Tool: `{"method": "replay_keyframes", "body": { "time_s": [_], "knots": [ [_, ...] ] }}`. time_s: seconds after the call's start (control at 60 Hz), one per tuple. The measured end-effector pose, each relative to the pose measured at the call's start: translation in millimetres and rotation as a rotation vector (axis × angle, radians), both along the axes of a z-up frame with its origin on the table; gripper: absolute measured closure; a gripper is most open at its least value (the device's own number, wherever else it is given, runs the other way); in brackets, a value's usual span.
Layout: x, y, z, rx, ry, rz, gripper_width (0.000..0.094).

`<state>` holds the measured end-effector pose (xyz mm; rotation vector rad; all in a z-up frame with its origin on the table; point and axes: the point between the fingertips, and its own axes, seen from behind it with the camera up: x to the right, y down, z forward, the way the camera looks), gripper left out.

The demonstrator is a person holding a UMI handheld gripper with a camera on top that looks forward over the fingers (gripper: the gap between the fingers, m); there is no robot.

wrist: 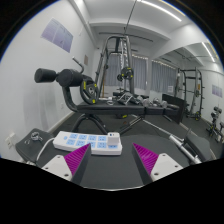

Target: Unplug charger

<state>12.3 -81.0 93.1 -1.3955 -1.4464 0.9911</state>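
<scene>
Charger: small white block plugged into the right end of a white power strip, which lies on the dark floor, its length running left from the plug. Both sit just ahead of the fingers, nearer the left one. Gripper empty, fingers spread wide, pink pads facing inward; likely held open to straddle the charger on approach. Beyond: weight bench, cable machine, dumbbell rack.

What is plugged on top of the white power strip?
A white charger sits on the power strip at its far end, beyond the open gripper. Its prongs are covered; the other sockets look empty.
</scene>
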Motion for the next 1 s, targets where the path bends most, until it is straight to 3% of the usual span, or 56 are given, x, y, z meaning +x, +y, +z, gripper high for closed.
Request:
{"method": "replay_keyframes", "body": {
  "time_s": [0.267,0.5,0.55,0.6,0.65,0.7,0.767,0.833,0.9,1.0],
  "knots": [
    [-110.7,5.8,-55.1,-0.016,-0.041,-0.013,0.0091],
    [-155.5,8.3,-65.2,-0.05,-0.036,-0.009,0.0144],
    [-159.3,6.3,-64.3,-0.045,-0.035,-0.005,0.0206],
    [-161.3,8.1,-73.4,-0.034,-0.071,-0.016,0.0627],
    [-166.8,7.1,-68.1,-0.021,-0.065,-0.013,0.0701],
    [-166.9,6.7,-39.9,-0.025,0.003,0.014,0.0717],
    [-164.7,31.7,45.0,-0.094,0.179,-0.037,0.072],
    [-163.1,54.6,95.4,-0.146,0.218,-0.047,0.0721],
    [-163.5,83.9,106.7,-0.117,0.167,-0.065,0.0723],
    [-161.5,127.4,80.1,-0.082,0.061,-0.099,0.0722]
  ]
}}
